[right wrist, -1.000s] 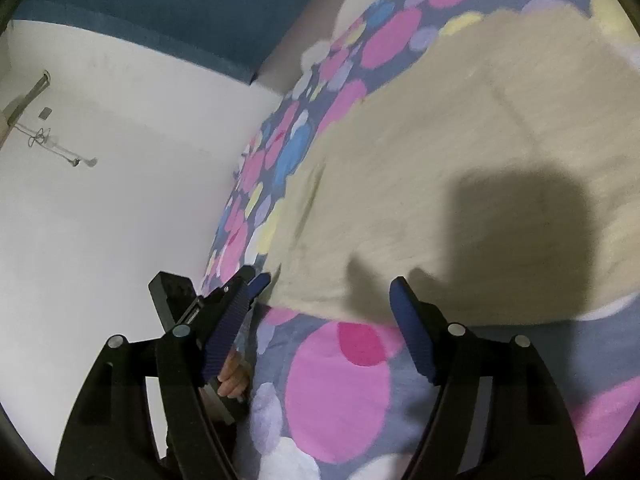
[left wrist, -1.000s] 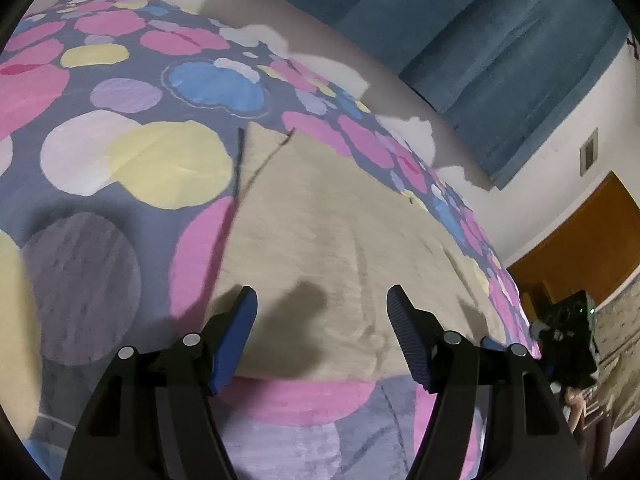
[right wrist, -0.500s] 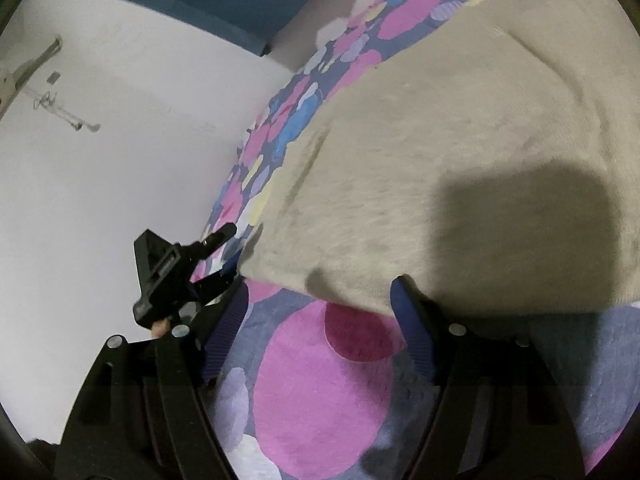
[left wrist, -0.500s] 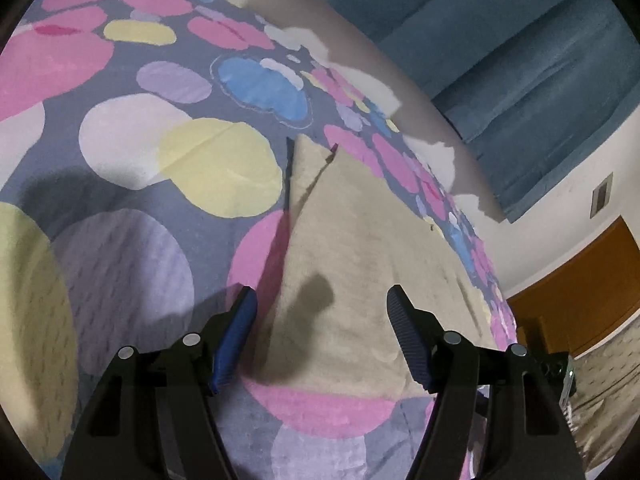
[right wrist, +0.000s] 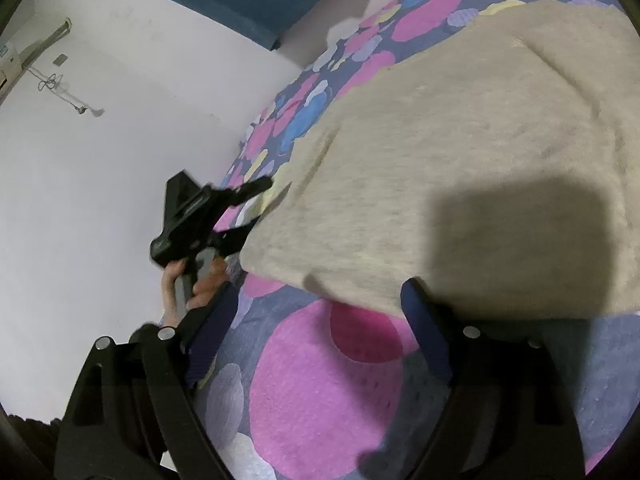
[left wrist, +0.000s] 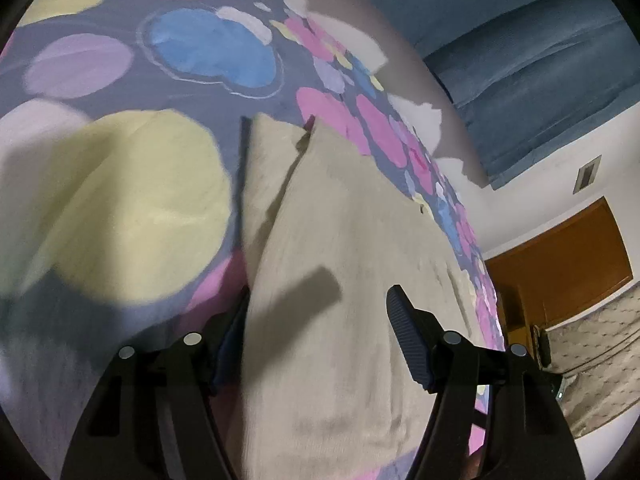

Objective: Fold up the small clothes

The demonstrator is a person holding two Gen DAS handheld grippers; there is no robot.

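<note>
The flat beige knitted garment (left wrist: 344, 280) is spread on the spotted bedspread (right wrist: 320, 380), its near edge straddled by the wide-open left gripper (left wrist: 316, 336) and right gripper (right wrist: 316, 344), presumably for lifting.

A bedspread (left wrist: 120, 184) patterned with pink, blue and yellow circles covers the bed, below blue curtains (left wrist: 520, 60), a white wall (right wrist: 100, 140) and an orange-brown door (left wrist: 560, 264).

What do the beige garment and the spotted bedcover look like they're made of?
Beige garment: probably a soft knit or fleece, matte, with a fuzzy, faintly ribbed surface. Spotted bedcover: looks like printed woven cotton, matte, with a fine dimpled texture; the fibre can't be told.
</note>
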